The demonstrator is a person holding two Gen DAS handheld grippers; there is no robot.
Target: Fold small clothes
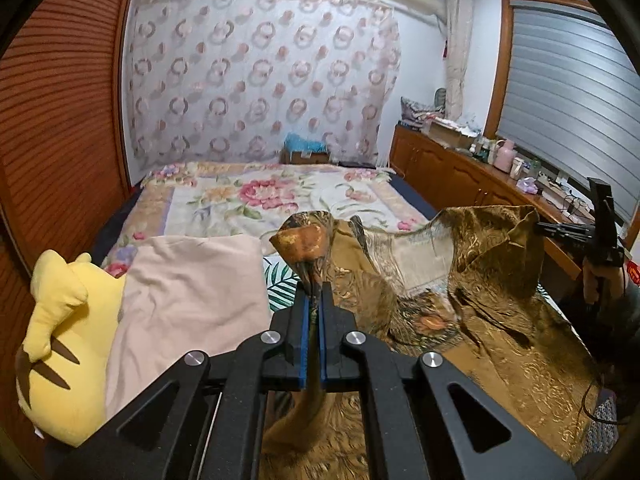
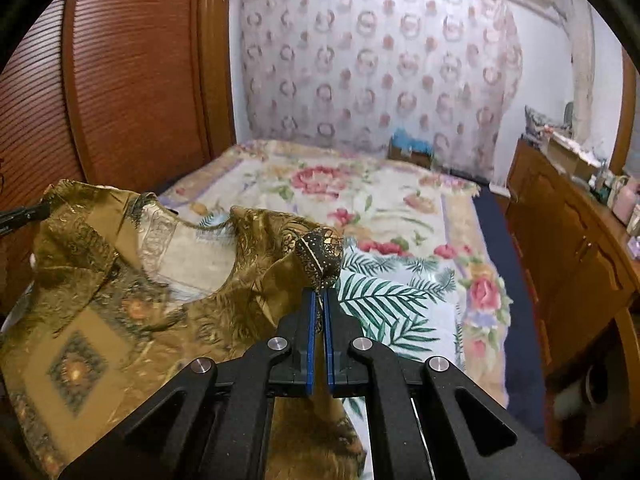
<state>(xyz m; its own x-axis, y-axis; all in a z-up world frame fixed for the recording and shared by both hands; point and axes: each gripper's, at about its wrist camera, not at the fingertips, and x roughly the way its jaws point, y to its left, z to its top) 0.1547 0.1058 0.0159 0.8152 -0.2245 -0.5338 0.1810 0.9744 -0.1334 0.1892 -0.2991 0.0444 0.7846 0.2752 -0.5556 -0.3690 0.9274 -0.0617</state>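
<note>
A brown-gold patterned blouse (image 1: 492, 280) hangs lifted above the bed, its neckline sagging between the two grippers. My left gripper (image 1: 316, 292) is shut on one shoulder of the blouse, with fabric bunched above the fingertips. My right gripper (image 2: 319, 294) is shut on the other shoulder of the blouse (image 2: 132, 320). The right gripper also shows in the left wrist view (image 1: 544, 228) at the far right, and the left gripper shows at the left edge of the right wrist view (image 2: 24, 214). The lower part of the blouse rests on the bed.
The bed carries a floral blanket (image 1: 256, 196) and a palm-leaf sheet (image 2: 384, 304). A yellow plush toy (image 1: 68, 344) and a beige cloth (image 1: 188, 288) lie at the left. A wooden wardrobe (image 2: 132, 72) stands left; a cluttered wooden cabinet (image 1: 460, 168) stands right.
</note>
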